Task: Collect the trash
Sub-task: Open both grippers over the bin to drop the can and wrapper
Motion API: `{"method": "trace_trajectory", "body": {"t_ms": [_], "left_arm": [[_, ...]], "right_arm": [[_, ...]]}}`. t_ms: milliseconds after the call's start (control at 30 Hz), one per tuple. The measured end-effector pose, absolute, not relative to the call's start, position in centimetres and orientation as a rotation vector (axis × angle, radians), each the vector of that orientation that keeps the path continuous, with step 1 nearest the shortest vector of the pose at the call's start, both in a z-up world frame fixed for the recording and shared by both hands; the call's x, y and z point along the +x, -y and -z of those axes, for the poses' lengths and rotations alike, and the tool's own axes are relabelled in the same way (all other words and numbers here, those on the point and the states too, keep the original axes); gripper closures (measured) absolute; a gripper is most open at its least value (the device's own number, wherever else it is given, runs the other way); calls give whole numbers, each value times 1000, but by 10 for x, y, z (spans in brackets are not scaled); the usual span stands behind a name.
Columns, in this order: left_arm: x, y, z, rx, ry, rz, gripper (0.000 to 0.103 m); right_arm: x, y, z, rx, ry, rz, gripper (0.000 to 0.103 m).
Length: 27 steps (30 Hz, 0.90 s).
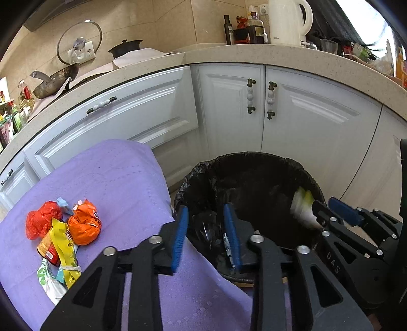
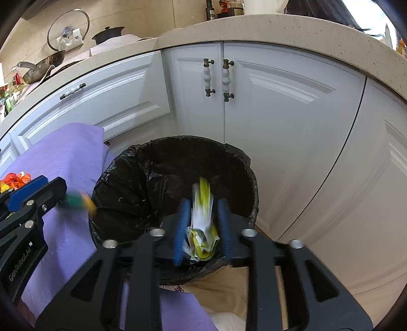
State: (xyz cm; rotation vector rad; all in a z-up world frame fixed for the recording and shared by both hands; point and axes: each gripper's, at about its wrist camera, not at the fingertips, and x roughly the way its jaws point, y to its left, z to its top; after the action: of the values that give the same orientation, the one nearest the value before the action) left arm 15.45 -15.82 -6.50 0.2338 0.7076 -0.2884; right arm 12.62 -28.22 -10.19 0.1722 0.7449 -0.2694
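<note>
A bin with a black liner (image 1: 254, 163) (image 2: 178, 142) stands on the floor beside a purple cloth (image 1: 114, 183). My left gripper (image 1: 206, 236) (image 2: 43, 191) hangs open over the bin's near rim; only a small scrap (image 1: 227, 245) clings to its right pad. Just past its tip is a blurred green and yellow piece (image 2: 78, 201). My right gripper (image 2: 202, 226) (image 1: 328, 208) is over the bin too, open, with a motion-streaked white and yellow wrapper (image 2: 203, 219) (image 1: 302, 206) loose between its pads. On the cloth lie orange bags (image 1: 84, 224), a red bag (image 1: 42, 221) and yellow wrappers (image 1: 63, 244).
White cabinet doors (image 1: 229, 107) rise right behind the bin, under a speckled counter (image 1: 279, 56) holding a kettle (image 1: 287, 23), bottles and a wok (image 1: 53, 81). Brown paper (image 2: 229, 287) lies on the floor at the bin's near side.
</note>
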Motion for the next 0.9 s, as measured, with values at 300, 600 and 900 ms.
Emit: {"method": "trace_trajectory", "body": {"t_ms": [300,600,900], "left_arm": [[148,152,61,225,-684,260,41],[133,124,50,205,-677,240,35],[116,69,40,172,-675,170,32]], "right_arm": [[123,279,91,160,-728,272,66],[115,257,75,135,-707,248,65],[110,207,59,93,-688,165,65]]}}
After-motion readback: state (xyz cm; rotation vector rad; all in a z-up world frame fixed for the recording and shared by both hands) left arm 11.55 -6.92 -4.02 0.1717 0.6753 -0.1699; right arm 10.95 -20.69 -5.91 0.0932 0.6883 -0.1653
